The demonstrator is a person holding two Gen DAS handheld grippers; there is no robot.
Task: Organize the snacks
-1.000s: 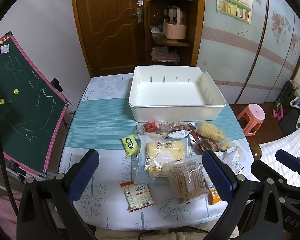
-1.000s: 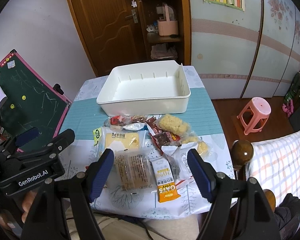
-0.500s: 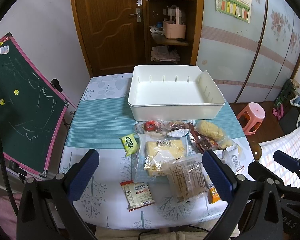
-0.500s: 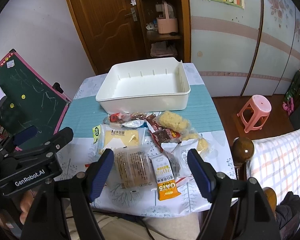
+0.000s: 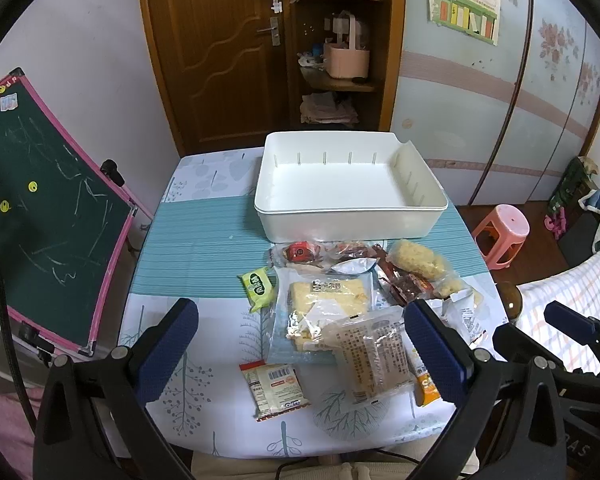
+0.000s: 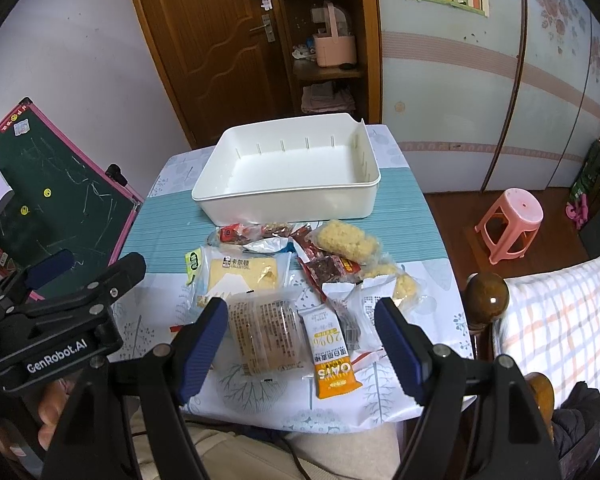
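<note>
The clear cracker packet (image 6: 265, 330) lies on the bench (image 6: 164, 236) among the snacks, its long axis pointing toward the empty white bin (image 6: 288, 196) beyond; the right gripper (image 6: 300, 344) hovers nearest, fingers spread wide, the left gripper (image 5: 300, 352) likewise open and empty.

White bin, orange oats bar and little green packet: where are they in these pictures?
White bin (image 5: 352, 226): left wrist view, on its near outer wall.
Orange oats bar (image 6: 335, 376): right wrist view, on its orange lower half.
Green packet (image 5: 258, 289): left wrist view, on its printed front.
</note>
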